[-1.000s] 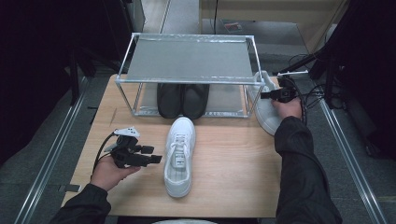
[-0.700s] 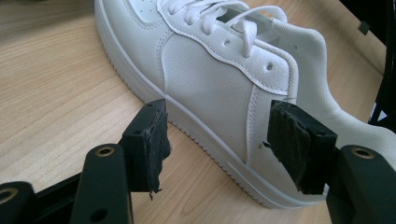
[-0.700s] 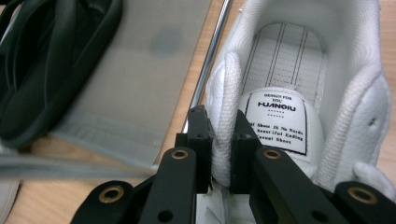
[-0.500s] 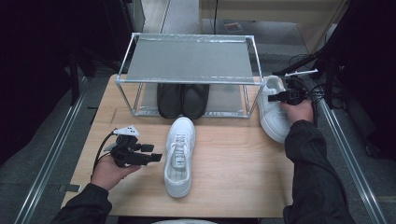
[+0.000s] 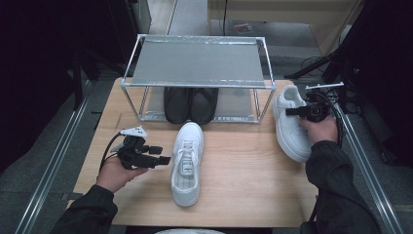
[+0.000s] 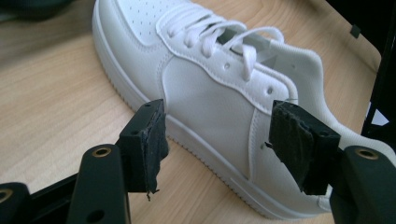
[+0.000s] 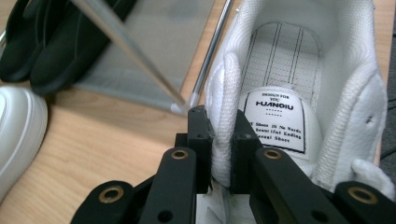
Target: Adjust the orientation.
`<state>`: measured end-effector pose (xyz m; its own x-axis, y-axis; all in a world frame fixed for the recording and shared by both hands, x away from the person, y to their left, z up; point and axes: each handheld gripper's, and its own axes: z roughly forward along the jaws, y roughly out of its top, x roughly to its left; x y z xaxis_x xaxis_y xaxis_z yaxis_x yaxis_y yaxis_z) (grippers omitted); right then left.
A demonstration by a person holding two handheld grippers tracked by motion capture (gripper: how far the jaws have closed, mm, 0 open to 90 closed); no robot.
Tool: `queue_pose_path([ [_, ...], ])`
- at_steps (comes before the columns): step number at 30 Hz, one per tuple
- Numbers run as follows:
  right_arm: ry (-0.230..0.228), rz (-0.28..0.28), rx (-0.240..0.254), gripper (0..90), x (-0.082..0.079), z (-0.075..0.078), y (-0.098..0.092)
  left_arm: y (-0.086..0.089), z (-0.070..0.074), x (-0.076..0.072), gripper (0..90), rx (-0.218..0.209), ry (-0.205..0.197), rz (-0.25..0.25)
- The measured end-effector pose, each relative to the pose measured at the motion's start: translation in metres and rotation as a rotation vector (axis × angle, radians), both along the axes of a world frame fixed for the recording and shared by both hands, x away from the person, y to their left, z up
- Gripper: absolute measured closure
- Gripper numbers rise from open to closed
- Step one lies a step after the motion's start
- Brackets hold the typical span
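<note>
Right tongs (image 7: pixel 219 140) clenched on second white sneaker's (image 5: pixel 291 122) collar, at table's (image 5: pixel 243 175) 3 o'clock edge. Left tongs (image 6: pixel 219 144) released beside first sneaker (image 5: pixel 187 161). Neither yet racked, by my reading.

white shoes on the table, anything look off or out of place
The two white shoes are apart. One lies mid-table before the rack, toe toward it. The other sits at the right edge beside the rack, its collar pinched in the right tongs. The left tongs' pads look frayed.
</note>
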<state>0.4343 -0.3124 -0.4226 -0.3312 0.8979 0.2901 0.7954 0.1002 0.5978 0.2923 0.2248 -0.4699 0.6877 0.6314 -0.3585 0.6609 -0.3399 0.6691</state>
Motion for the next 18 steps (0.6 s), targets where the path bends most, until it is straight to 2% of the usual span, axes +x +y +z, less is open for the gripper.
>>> queue_pose_path([
  [4,-0.010,0.001,-0.012,84.3,-0.020,0.001,-0.002,-0.002,0.002,0.003,36.5,0.000,-0.009,-0.003],
  [9,-0.018,-0.009,0.016,84.2,-0.044,-0.001,-0.002,-0.007,0.003,0.008,36.5,0.000,-0.012,-0.028],
  [14,-0.010,0.000,0.011,84.1,-0.065,-0.002,0.005,-0.012,0.003,0.014,36.5,-0.002,-0.010,-0.045],
  [18,-0.025,0.005,0.021,84.1,-0.090,-0.003,0.012,-0.012,0.004,0.017,36.5,0.000,-0.005,-0.046],
])
